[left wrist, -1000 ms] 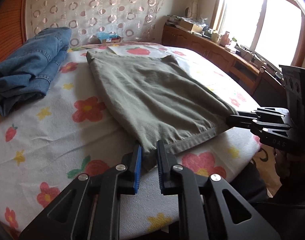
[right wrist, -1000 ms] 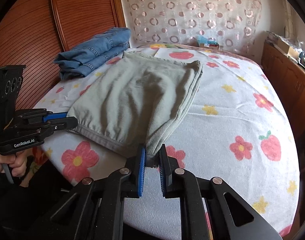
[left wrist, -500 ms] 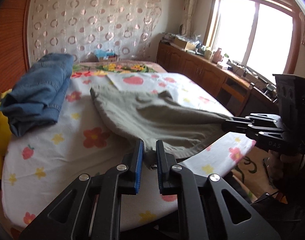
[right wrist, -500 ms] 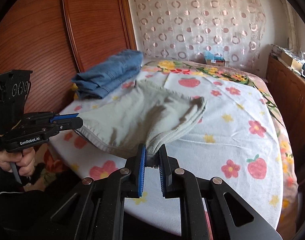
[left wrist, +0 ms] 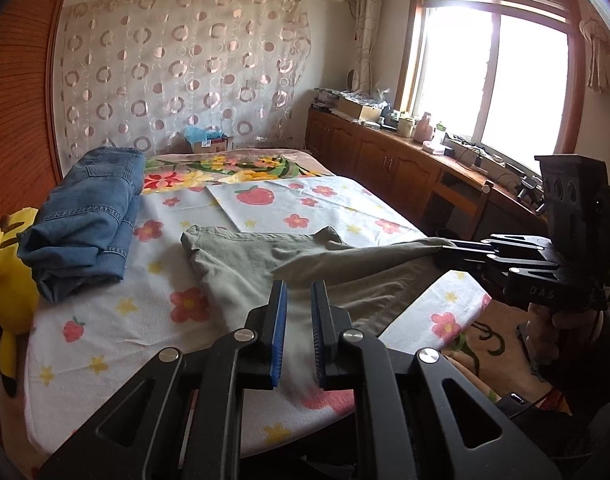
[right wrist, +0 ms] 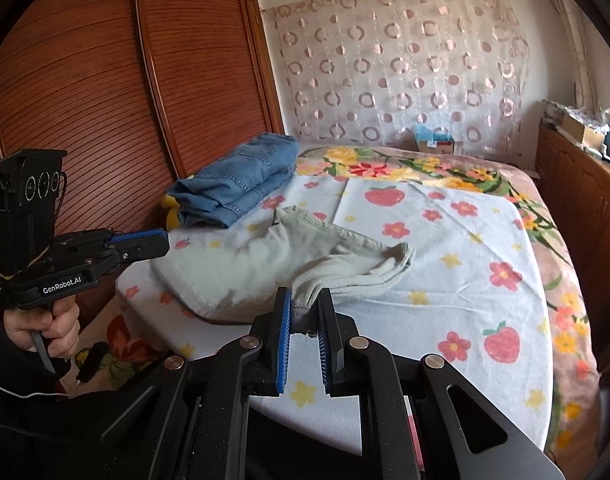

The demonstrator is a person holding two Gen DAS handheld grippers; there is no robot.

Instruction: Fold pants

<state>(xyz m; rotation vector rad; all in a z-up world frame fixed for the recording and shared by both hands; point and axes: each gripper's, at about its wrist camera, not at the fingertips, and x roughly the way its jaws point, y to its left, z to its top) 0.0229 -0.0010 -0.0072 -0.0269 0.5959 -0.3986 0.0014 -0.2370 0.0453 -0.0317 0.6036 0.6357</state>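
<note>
Gripping the near hem corners, the left gripper (left wrist: 298, 304) and right gripper (right wrist: 307, 308) are both clenched on the green pants (left wrist: 241, 258), whose length runs away toward the bed's (left wrist: 105, 344) far edge.

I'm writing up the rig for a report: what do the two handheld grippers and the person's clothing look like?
Both are black pistol-grip tools with silver rivets and blue ribbed pads. The left gripper reads "GenRobot.AI" in white; a tall black block with three round holes sits on top. The right gripper reads "DAS" faintly and has the same block. A grey cable hangs below the left hand. Sleeves are black.
</note>
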